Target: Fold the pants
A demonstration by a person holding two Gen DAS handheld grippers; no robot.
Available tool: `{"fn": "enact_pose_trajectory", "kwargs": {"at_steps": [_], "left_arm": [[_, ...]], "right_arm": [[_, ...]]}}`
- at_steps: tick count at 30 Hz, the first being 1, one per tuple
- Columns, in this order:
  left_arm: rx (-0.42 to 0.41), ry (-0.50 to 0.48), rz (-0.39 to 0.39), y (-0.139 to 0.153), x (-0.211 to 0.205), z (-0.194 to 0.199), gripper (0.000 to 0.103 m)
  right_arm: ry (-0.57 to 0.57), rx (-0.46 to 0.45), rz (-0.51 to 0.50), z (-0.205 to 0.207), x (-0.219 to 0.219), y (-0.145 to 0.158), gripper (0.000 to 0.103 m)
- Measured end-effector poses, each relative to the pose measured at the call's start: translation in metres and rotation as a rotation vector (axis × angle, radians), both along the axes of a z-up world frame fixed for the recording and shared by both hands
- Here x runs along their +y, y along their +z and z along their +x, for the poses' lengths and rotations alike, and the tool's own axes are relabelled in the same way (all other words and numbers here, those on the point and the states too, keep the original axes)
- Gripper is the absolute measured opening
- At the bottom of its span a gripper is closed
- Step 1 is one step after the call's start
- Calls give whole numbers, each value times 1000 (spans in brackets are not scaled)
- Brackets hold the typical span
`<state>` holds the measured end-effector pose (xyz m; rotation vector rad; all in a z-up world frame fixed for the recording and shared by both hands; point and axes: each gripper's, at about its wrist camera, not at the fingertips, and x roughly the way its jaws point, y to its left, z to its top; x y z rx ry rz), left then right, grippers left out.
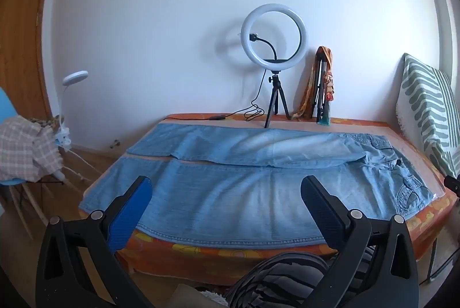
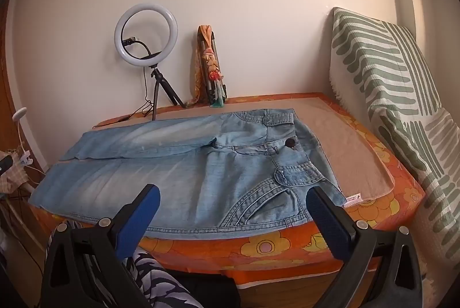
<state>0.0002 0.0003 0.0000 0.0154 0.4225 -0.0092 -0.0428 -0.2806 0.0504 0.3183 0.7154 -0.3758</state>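
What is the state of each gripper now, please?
Left gripper: open, holding nothing, above the near edge of the jeans.
Right gripper: open, holding nothing, near the waist end.

Faded light-blue denim pants (image 2: 184,164) look soft and matt, lying on a beige woven cloth mat (image 2: 348,152) over an orange floral cotton tablecloth (image 2: 258,247), lower frame.

- Pants (image 2: 184,161): faded light-blue denim
- Table cover (image 2: 258,247): orange, yellow flowers
- Mat (image 2: 353,161): beige
- Cushion (image 2: 388,84): white, green stripes
- Ring light (image 1: 274,36): white, black tripod
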Motion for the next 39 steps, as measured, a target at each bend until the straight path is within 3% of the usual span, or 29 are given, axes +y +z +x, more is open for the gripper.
{"fn": "enact_pose_trajectory", "kwargs": {"at_steps": [39], "left_arm": [[-8, 14, 4, 5, -2, -5, 103]], "right_arm": [[10, -7, -9, 0, 5, 4, 103]]}}
